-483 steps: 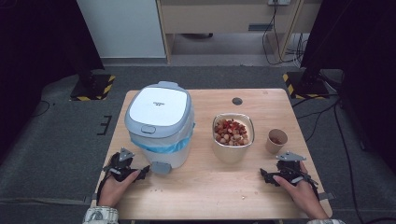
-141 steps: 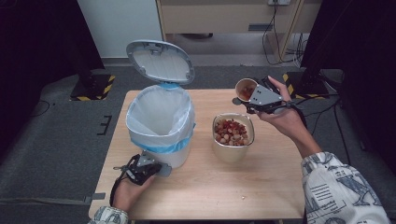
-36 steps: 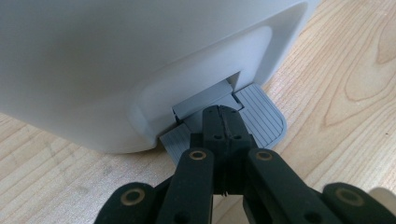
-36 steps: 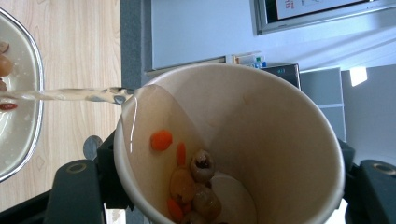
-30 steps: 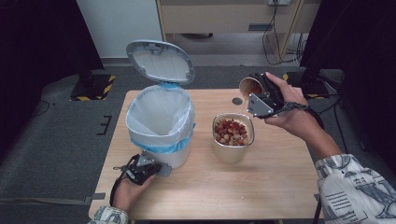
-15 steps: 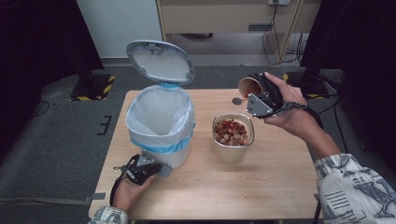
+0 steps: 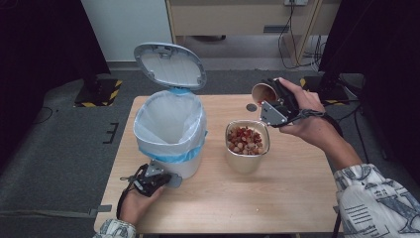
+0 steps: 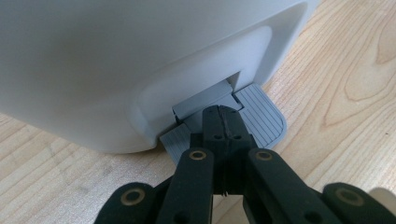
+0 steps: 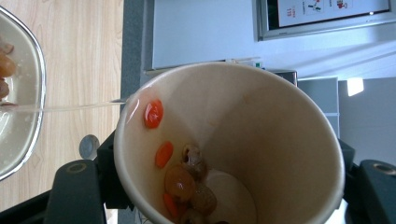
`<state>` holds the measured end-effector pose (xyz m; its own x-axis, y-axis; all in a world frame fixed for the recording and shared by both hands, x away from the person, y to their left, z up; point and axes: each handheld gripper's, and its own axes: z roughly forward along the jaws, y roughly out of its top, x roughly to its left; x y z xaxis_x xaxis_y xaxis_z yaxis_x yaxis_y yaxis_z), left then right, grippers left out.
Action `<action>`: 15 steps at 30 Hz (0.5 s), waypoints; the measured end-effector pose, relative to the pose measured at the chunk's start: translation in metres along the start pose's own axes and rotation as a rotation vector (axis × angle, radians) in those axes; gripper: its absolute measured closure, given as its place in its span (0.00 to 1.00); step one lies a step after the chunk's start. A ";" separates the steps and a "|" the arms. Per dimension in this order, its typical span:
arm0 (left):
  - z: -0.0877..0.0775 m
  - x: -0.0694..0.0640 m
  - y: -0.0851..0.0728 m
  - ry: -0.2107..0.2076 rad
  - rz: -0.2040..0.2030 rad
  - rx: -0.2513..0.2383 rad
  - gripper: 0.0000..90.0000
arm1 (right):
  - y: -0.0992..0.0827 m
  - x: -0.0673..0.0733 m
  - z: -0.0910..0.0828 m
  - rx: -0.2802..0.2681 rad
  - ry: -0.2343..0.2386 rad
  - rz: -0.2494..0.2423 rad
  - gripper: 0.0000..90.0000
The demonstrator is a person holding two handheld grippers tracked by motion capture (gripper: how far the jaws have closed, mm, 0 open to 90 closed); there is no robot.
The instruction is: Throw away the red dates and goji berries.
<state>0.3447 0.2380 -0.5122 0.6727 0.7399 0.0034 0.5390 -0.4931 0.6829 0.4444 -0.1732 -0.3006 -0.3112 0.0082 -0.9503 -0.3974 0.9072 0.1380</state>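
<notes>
Beige paper is what we are seeing between the jaws of the right gripper [image 7: 271, 101]: the paper cup [image 7: 263, 92] is clamped there, tipped on its side with its mouth facing left, held in the air above the far right part of the wooden table [image 7: 297, 198], just beyond the far right corner of the steel bowl [image 7: 247, 144]. In the right gripper view we are looking straight into the cup [image 9: 233, 140], where orange and brown food scraps [image 9: 184, 179] are clinging to the lower inner wall, and a thin stream of liquid [image 9: 70, 107] is running from its rim toward the bowl's rim [image 9: 35, 70] at the left edge. The bowl is sitting near the middle of the table, right of the bin, and is holding a heap of reddish and pale scraps [image 7: 246, 139].

We are pressing the left gripper [image 7: 157, 177] onto the grey pedal [image 7: 173, 180] at the near foot of the white pedal bin [image 7: 171, 134]. In the left gripper view its jaws are standing together with nothing between them, their tips resting on the ridged pedal [image 8: 261, 116] right against the bin's base [image 8: 140, 70]. The bin is standing on the left half of the table, its lid [image 7: 169, 64] is tilting up toward the far side, and a white liner with a blue edge [image 7: 171, 153] is folded over its rim. A small dark round spot [image 7: 251, 107] is lying on the table just under the cup.
</notes>
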 end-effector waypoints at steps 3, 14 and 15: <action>0.000 0.000 0.000 0.001 0.001 0.000 1.00 | 0.002 0.000 0.000 0.005 -0.006 -0.018 0.31; 0.000 0.000 0.000 0.004 0.001 0.000 1.00 | 0.005 0.002 -0.002 0.058 -0.015 -0.170 0.31; 0.000 0.000 0.000 0.004 0.002 0.001 1.00 | 0.005 0.002 -0.002 0.056 -0.014 -0.171 0.31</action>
<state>0.3446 0.2381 -0.5121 0.6717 0.7408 0.0076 0.5380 -0.4948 0.6825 0.4401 -0.1695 -0.3014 -0.2311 -0.1426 -0.9624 -0.3946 0.9179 -0.0413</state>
